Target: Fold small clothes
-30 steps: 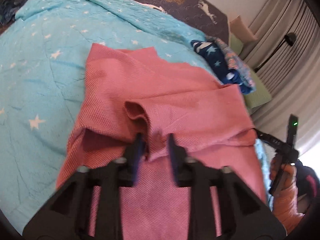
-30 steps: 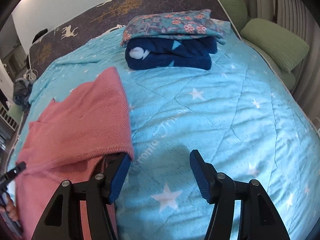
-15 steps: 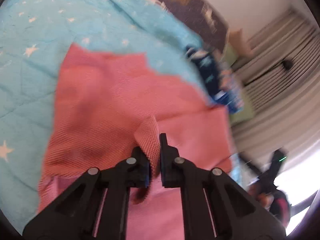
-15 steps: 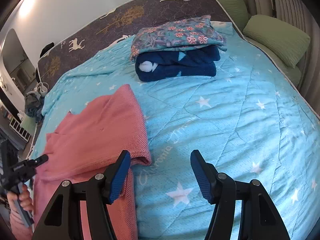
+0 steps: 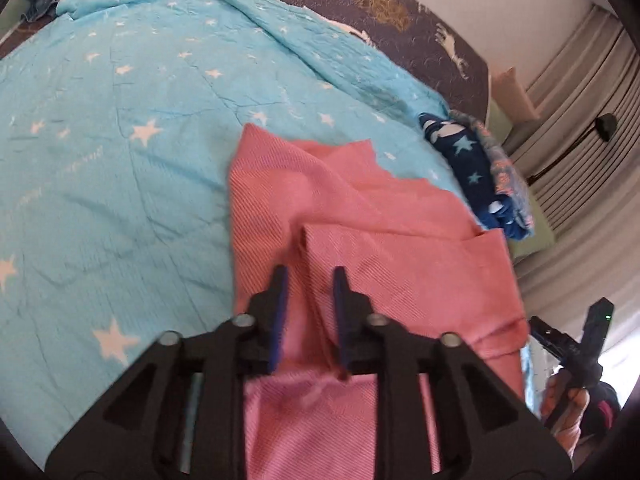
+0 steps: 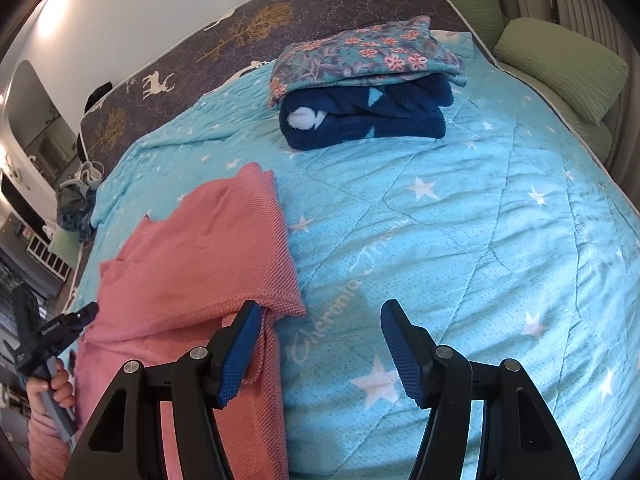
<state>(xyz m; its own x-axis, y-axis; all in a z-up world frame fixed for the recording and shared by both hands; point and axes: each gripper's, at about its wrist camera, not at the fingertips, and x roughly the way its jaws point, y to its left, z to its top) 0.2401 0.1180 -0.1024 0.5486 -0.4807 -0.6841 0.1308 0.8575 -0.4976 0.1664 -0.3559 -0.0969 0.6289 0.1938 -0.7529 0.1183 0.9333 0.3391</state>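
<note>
Bright daylight, glaring white at the left view's lower right; fisheye bending and dark corners; slight blur on the left view.

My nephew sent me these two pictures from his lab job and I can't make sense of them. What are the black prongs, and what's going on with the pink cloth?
There is no robot here. A person holds a two-finger gripper in each hand, and each gripper carries a wide-angle camera looking along its fingers, so the black prongs are the gripper itself.

One picture is from the left gripper. It hangs over a pink garment spread on a blue star quilt. Its jaws are a little apart, with a fold of the garment between them, not pinched.

The other is from the right gripper, wide open at the garment's edge and holding nothing. Farther back lies a stack of folded clothes, with green pillows beside the bed.

The job is folding small clothes.
</note>
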